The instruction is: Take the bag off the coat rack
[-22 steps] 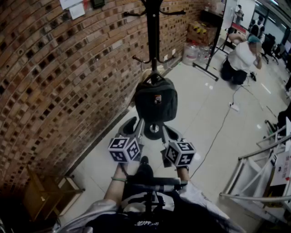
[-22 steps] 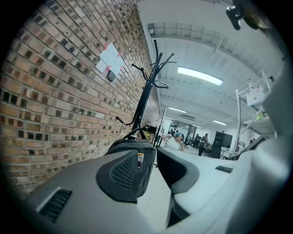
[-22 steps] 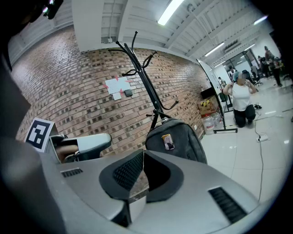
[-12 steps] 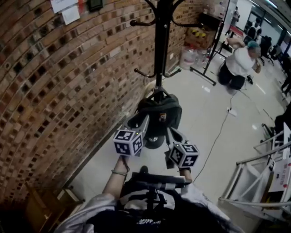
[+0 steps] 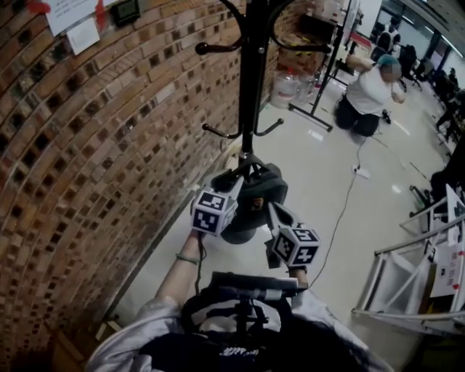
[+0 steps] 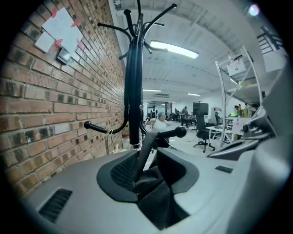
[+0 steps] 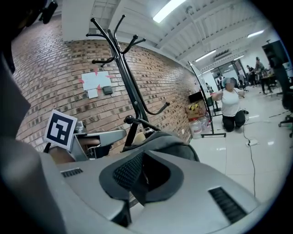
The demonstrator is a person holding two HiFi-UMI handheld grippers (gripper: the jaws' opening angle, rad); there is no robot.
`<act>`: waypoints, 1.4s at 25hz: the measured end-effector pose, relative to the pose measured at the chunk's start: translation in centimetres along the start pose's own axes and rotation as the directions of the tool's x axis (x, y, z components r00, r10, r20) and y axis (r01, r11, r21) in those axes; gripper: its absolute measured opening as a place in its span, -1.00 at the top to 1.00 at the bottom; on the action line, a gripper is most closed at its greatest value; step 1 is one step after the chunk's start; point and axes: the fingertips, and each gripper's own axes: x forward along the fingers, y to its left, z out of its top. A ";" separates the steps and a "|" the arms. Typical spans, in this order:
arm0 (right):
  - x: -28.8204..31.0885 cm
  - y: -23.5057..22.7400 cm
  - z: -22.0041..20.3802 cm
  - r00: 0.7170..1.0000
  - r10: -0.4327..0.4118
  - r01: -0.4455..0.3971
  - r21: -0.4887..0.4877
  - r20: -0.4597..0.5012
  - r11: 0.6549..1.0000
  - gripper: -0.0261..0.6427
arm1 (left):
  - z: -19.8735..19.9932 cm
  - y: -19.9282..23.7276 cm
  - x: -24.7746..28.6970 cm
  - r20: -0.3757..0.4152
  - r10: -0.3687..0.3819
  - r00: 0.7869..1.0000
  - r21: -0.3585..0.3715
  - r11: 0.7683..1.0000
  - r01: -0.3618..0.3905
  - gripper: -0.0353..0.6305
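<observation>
A dark grey bag (image 5: 259, 197) hangs low on the black coat rack (image 5: 253, 80) beside the brick wall. My left gripper (image 5: 234, 180) is at the bag's top left, shut on a black strap (image 6: 145, 155). That strap runs up towards a knobbed hook (image 6: 177, 132) on the rack pole (image 6: 133, 91). At the bag's right side, my right gripper (image 5: 272, 209) is shut on dark bag material (image 7: 143, 179). The bag's grey top (image 7: 167, 140) bulges just beyond the right gripper (image 7: 144, 177). The left gripper (image 6: 146, 176) hides the bag body.
The brick wall (image 5: 87, 152) stands close on the left, with papers (image 5: 73, 22) pinned on it. A person (image 5: 367, 87) kneels on the floor at the back right near a cable (image 5: 341, 211). A metal frame (image 5: 407, 276) stands at the right.
Both grippers have risen from below the bag to its top and sides. The left one has come up to the strap by the pole. My head has moved closer to the rack.
</observation>
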 end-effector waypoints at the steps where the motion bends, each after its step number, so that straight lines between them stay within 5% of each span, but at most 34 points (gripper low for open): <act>1: 0.2 -0.2 0.2 1.000 -0.005 0.005 0.000 0.002 1.000 0.88 | -0.1 0.0 0.5 -0.012 -0.009 1.000 0.007 1.000 0.009 0.52; 12: 1.8 -1.2 1.1 1.000 -0.005 0.005 0.006 0.002 1.000 0.88 | -0.4 -0.1 3.3 -0.067 -0.054 0.996 0.067 0.996 0.058 0.52; 20: 2.4 -1.9 2.0 0.999 0.025 -0.025 -0.002 -0.020 1.000 0.88 | 0.5 -0.1 5.2 -0.057 0.002 0.998 0.114 0.993 0.004 0.52; 27: 2.3 -3.6 2.2 0.999 0.030 -0.029 0.006 -0.044 1.000 0.88 | 1.5 0.6 4.9 0.104 0.073 0.992 0.061 0.995 -0.080 0.70; 35: 2.3 -5.7 2.8 0.999 0.018 -0.017 0.043 -0.028 0.999 0.88 | 2.3 -0.3 3.3 0.083 0.058 0.995 -0.112 0.992 -0.049 0.72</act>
